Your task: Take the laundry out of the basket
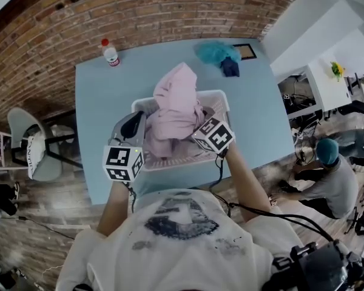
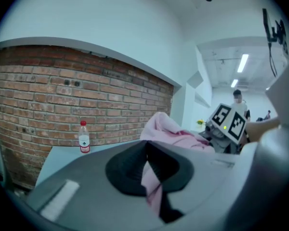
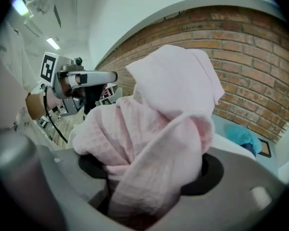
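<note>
A pink cloth rises in a bunched peak out of the white laundry basket in the middle of the light blue table. My left gripper is at the basket's left side, shut on a strip of the pink cloth that hangs between its dark pads. From the basket's right my right gripper grips the same cloth. In the right gripper view a thick fold of pink cloth fills its jaws and hides the pads. The basket's inside is mostly hidden by the cloth.
A teal cloth and a dark blue cloth lie at the table's far right, beside a small framed board. A water bottle stands at the far left. A white chair is left of the table; a crouching person is to the right.
</note>
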A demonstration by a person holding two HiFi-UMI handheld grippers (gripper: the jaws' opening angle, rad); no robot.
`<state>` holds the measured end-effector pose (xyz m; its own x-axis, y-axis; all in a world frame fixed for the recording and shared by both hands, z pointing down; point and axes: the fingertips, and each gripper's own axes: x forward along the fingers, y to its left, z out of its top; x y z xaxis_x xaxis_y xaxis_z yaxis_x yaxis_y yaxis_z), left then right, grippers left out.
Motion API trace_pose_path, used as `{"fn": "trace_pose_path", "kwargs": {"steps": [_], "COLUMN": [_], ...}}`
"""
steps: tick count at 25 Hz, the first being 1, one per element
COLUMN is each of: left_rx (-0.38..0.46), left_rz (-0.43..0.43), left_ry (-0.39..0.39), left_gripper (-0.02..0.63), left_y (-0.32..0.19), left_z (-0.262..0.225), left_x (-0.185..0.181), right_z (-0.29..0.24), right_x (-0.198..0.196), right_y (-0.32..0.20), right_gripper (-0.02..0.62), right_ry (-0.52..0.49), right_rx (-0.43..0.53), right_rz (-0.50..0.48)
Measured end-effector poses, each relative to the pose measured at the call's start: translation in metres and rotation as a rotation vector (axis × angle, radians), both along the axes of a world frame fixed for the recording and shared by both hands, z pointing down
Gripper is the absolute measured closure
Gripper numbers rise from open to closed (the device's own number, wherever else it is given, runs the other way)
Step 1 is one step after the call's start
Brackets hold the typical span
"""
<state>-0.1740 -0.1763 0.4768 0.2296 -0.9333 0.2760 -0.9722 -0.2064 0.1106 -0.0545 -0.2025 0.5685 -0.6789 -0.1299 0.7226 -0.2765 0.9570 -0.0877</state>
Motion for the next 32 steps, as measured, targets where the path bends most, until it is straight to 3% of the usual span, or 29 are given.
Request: {"fn": "trace_pose_path", "kwargs": {"steps": [12,24,32], "left_rx": [0.054,0.083,0.108], "left_rz": [0.025,-0.013,-0.053], "left_ry": [-0.016,-0.031,-0.049], "left_gripper": [0.615,0.615,0.615], "left_y": [0.008,-0.002,-0.013], "left_z": [-0.018,-0.035,-0.05], "left_x": [-0.006,-0.001,0.037], "right_z": [-0.061,-0.117,-0.146], "right_x": [0.009,0.022,0.063], "right_y": [0.002,-0.004,-0.025], "right_gripper": [0.201,0.201,0.201], "right_ry": [-0.187,-0.288,-0.346], "right_rx": [0.087,0.163,0.216], "right_rz": [0.171,0.183,0.201]}}
